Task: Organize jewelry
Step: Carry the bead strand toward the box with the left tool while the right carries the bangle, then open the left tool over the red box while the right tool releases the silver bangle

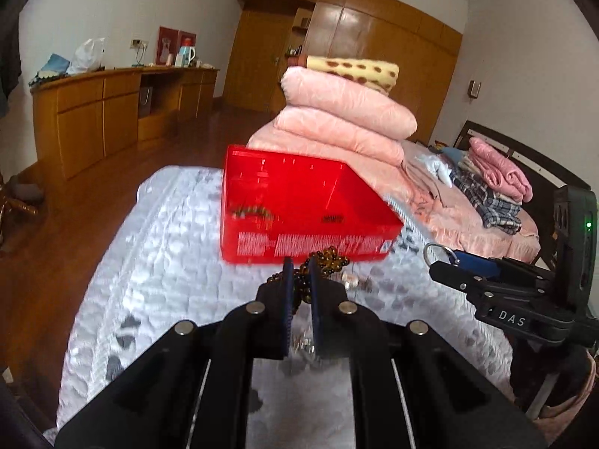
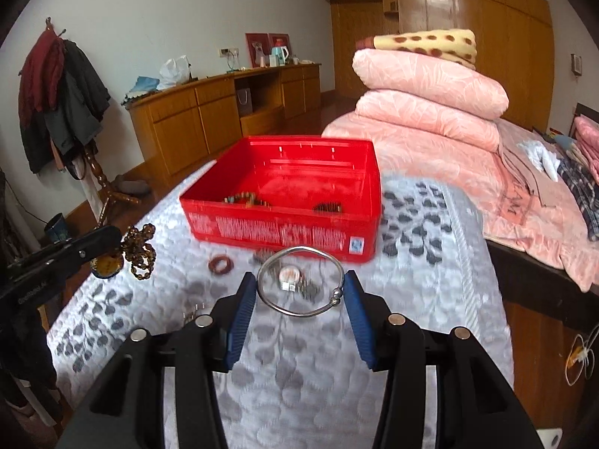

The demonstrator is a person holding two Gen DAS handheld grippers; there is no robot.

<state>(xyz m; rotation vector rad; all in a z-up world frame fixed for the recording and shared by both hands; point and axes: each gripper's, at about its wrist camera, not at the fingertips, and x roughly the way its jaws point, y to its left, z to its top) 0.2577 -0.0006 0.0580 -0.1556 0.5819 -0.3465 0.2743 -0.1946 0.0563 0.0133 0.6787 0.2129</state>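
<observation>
A red plastic box (image 1: 239, 194) (image 2: 359, 172) stands open on the white quilted bed and holds a few bead pieces. My left gripper (image 1: 299, 273) is shut on a brown bead necklace (image 1: 329, 260), which hangs from it with an amber pendant in the right wrist view (image 2: 140, 252). My right gripper (image 2: 299, 292) is shut on a silver bangle (image 2: 299, 312), held across its blue pads just before the box. A red ring (image 2: 220, 264) and a small watch-like piece (image 2: 288, 275) lie on the quilt under the bangle.
A stack of folded pink quilts (image 1: 344, 119) with a spotted blanket on top stands behind the box. Folded clothes (image 1: 486, 187) lie at the right. A wooden sideboard (image 2: 224, 112) and a coat stand (image 2: 63, 104) are across the floor to the left.
</observation>
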